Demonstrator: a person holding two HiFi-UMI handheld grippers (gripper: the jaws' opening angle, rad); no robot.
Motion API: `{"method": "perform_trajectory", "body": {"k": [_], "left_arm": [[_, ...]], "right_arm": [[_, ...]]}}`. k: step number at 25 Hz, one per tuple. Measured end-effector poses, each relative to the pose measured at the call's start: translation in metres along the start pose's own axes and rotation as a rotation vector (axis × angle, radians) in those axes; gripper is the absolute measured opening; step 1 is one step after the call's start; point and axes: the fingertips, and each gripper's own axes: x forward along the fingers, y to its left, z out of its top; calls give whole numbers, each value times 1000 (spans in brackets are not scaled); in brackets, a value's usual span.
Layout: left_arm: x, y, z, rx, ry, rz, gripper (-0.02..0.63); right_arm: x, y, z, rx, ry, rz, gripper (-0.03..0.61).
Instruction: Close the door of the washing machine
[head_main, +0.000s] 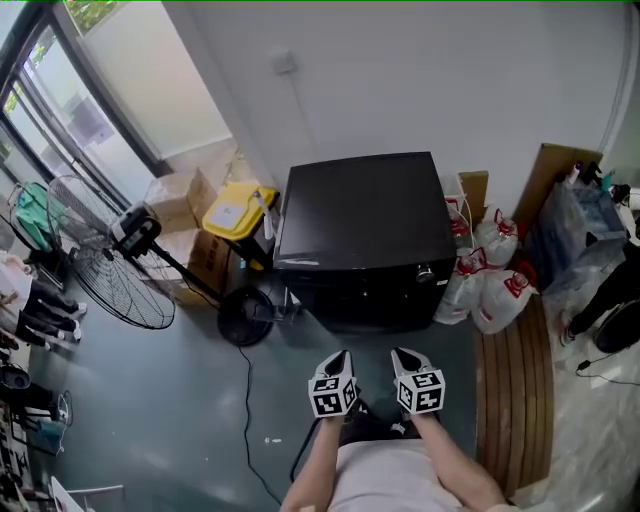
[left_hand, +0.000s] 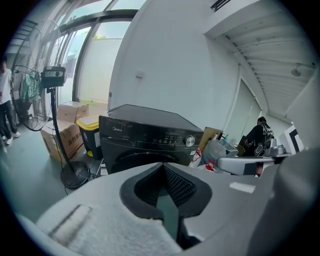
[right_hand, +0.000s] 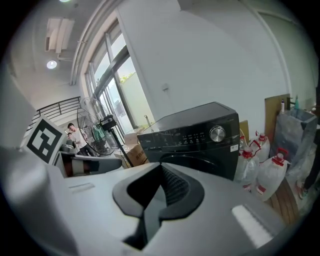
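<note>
Head view has my left gripper (head_main: 341, 356) and right gripper (head_main: 402, 354) side by side just ahead of my body. Both point at the washing machine (head_main: 360, 235) and neither touches it. In each gripper view the jaws are clenched together with nothing between them.

Under them is a grey-green floor (head_main: 150, 430), with a strip of bare floor between the gripper tips and the machine's front. The machine is black and stands with its back to the white wall (head_main: 420, 70). Its control panel and knob (right_hand: 217, 133) face me. The round door (left_hand: 131, 161) sits low in the front face, straight ahead of both grippers and a little below the panel. From here it looks flush with the front.

On the floor to the machine's left are a yellow-lidded bin (head_main: 238, 215) and cardboard boxes (head_main: 180, 195). A standing fan (head_main: 110, 265) has its round base (head_main: 245, 315) near the machine's front left corner. Large windows (head_main: 60, 110) run along the left side of the room. To the machine's right, white jugs with red caps (head_main: 490, 275) crowd against its side, with slatted wooden boards (head_main: 512, 400) on the floor before them and plastic bags (head_main: 575, 240) beyond.
</note>
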Motion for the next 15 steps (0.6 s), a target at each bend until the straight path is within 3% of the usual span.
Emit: {"method": "perform_trajectory", "body": {"k": [15], "left_arm": [[-6, 0, -5, 31, -3, 16, 5]], "right_arm": [[0, -13, -5, 24, 4, -2, 3]]}}
